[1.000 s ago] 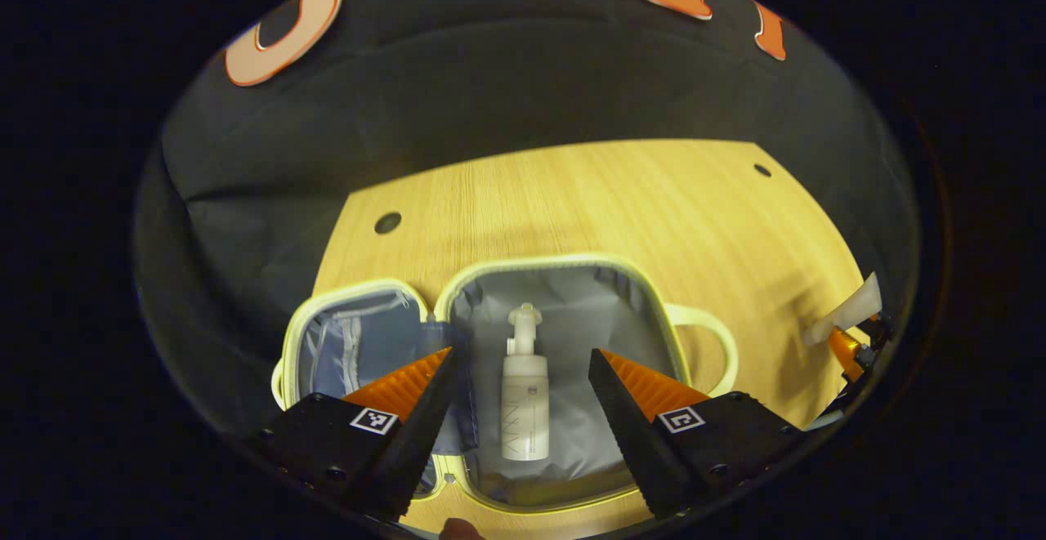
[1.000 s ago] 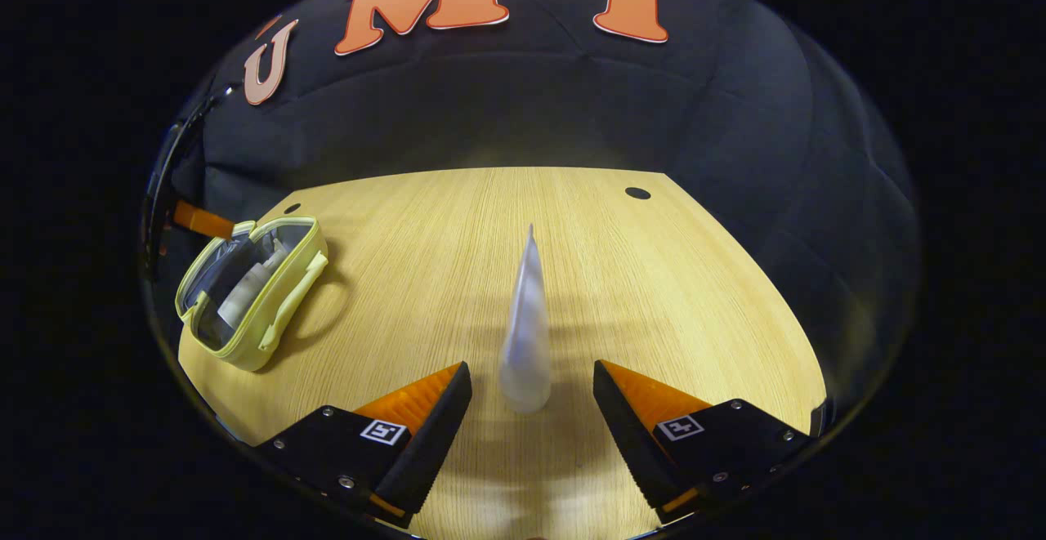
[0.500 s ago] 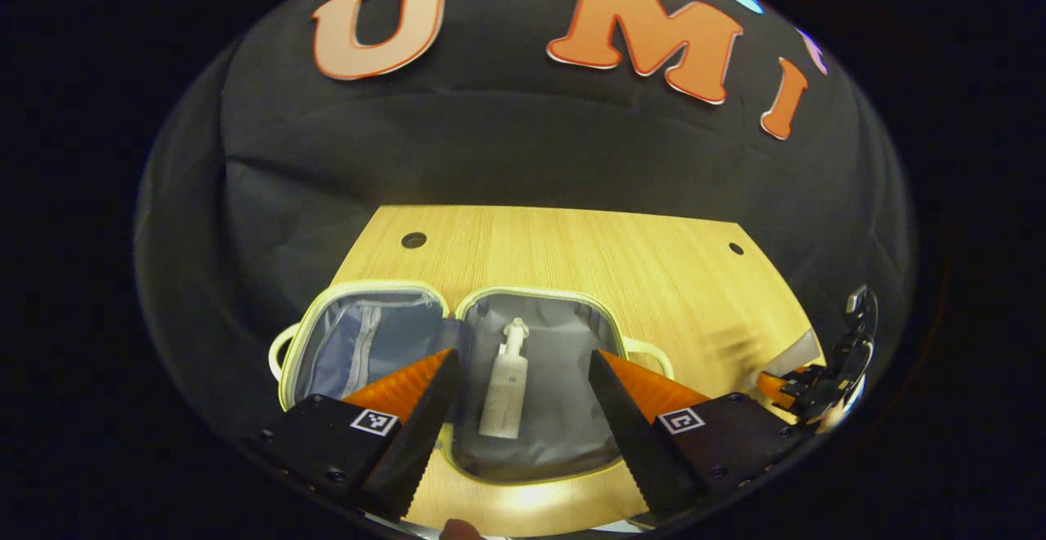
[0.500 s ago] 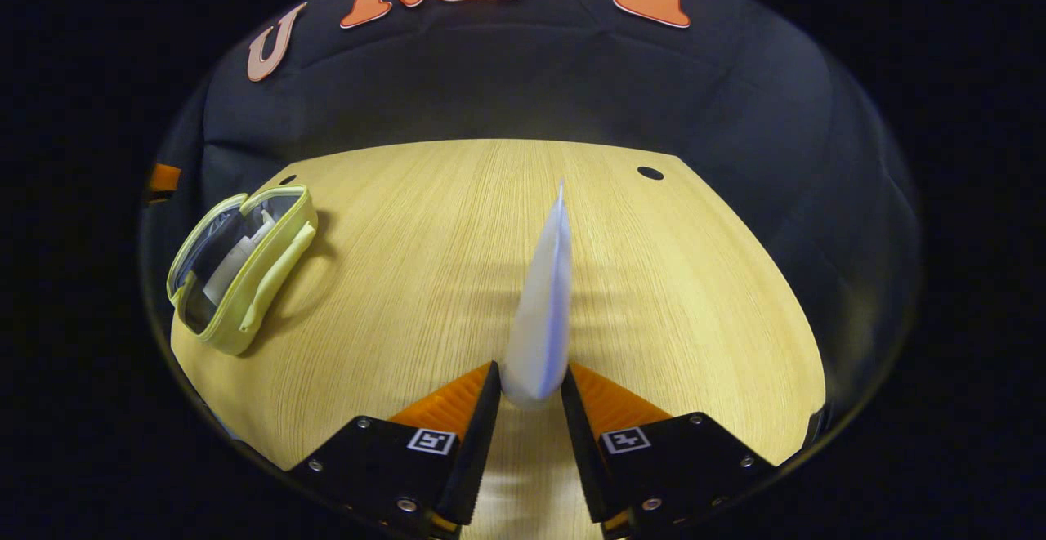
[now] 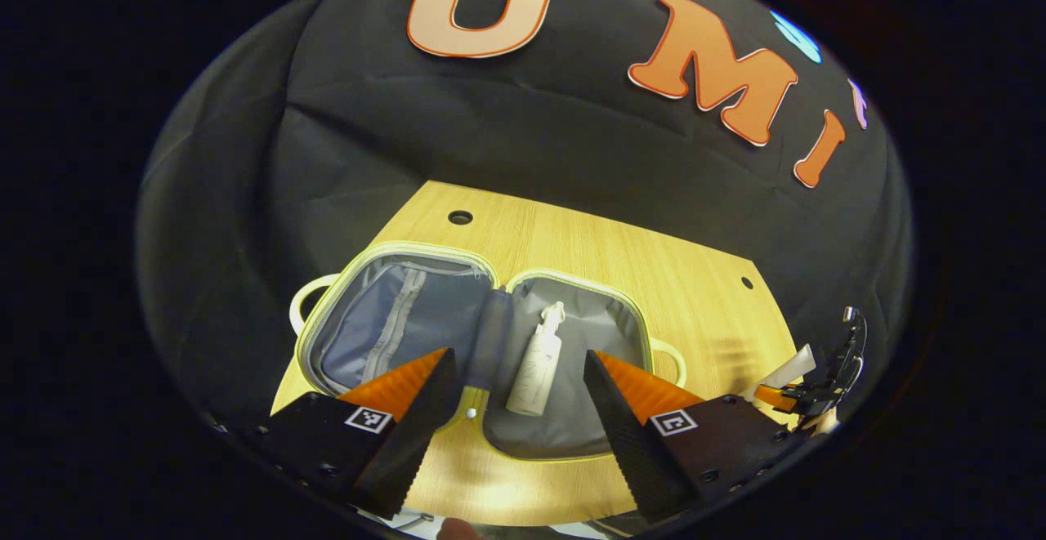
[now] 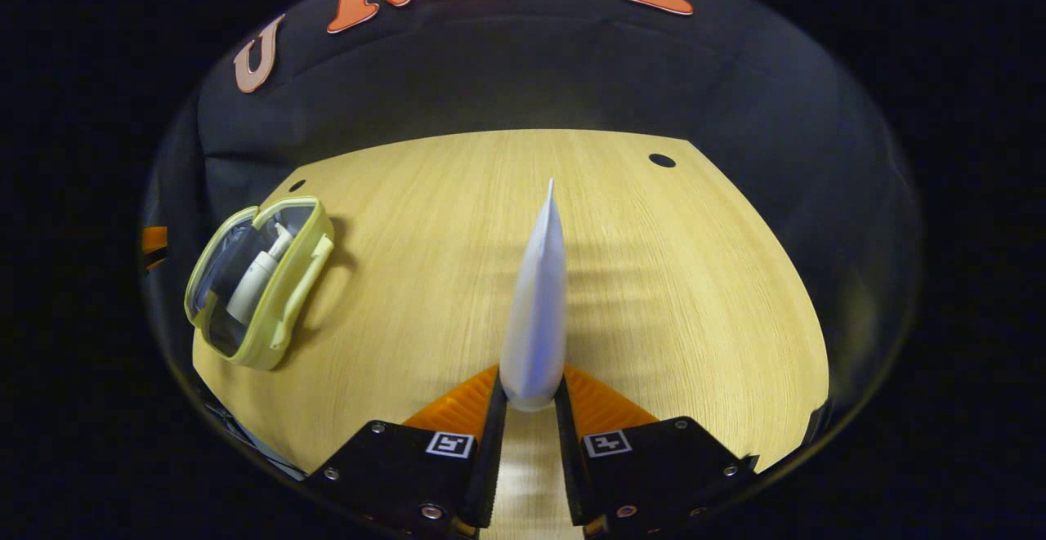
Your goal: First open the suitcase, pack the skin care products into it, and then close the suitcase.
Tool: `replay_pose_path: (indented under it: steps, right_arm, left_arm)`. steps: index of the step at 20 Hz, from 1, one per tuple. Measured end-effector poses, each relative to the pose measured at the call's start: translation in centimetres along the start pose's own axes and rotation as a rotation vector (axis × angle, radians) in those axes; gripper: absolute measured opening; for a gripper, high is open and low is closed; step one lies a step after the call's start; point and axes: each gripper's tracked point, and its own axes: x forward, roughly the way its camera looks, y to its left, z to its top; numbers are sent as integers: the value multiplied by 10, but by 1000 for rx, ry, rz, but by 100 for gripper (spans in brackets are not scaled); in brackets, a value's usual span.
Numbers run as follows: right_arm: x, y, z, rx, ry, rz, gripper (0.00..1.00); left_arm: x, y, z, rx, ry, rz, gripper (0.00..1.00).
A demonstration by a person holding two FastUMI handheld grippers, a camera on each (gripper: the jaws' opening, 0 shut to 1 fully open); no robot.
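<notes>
A pale yellow-green suitcase (image 5: 482,278) lies open flat on the wooden table (image 5: 621,254), grey lining up, with a white pump bottle (image 5: 535,360) lying in its right half. My left gripper (image 5: 515,397) hovers open above the case's near edge, nothing between its fingers. In the right gripper view, my right gripper (image 6: 529,397) is shut on a white squeeze tube (image 6: 538,303) that points away over the table. The suitcase (image 6: 282,299) with the bottle (image 6: 253,278) lies far to its left. The right gripper with the tube (image 5: 788,368) also shows at the right edge of the left gripper view.
The table has round holes near its back corners (image 5: 460,217) (image 6: 661,160). Black cloth wall rises behind and beside the table. Bare wood spreads between the suitcase and the right gripper (image 6: 425,229).
My right gripper closed on the tube and lifted it slightly. My left gripper drew back and up from the suitcase, swinging so both halves of the case show.
</notes>
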Motion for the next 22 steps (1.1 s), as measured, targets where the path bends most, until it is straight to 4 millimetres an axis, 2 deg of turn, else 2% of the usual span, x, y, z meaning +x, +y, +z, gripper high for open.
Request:
replay_pose_path:
  steps: [3, 5, 7, 9, 12, 16, 19, 22]
  right_arm:
    - [-17, 34, 19, 17, 61, 92, 35]
    - [-28, 63, 37, 20, 94, 151, 35]
    - [-37, 99, 51, 8, 126, 219, 35]
    - [-41, 141, 57, 3, 184, 286, 35]
    - [-45, 217, 54, 38, 312, 402, 35]
    - [-35, 290, 37, 2, 454, 473, 35]
    - [-19, 322, 22, -29, 549, 454, 34]
    - [4, 336, 13, -11, 615, 406, 35]
  left_arm:
    - [-4, 13, 6, -4, -21, -4, 99]
    - [-8, 26, 11, 10, -31, -6, 99]
    - [-12, 46, 19, 51, -48, 11, 100]
    - [-18, 66, 30, 105, -75, 32, 99]
    - [-33, 93, 44, 167, -112, 67, 99]
    - [-50, 128, 50, 208, -134, 91, 99]
    - [-58, 156, 41, 212, -129, 114, 99]
    - [-64, 186, 27, 203, -100, 146, 99]
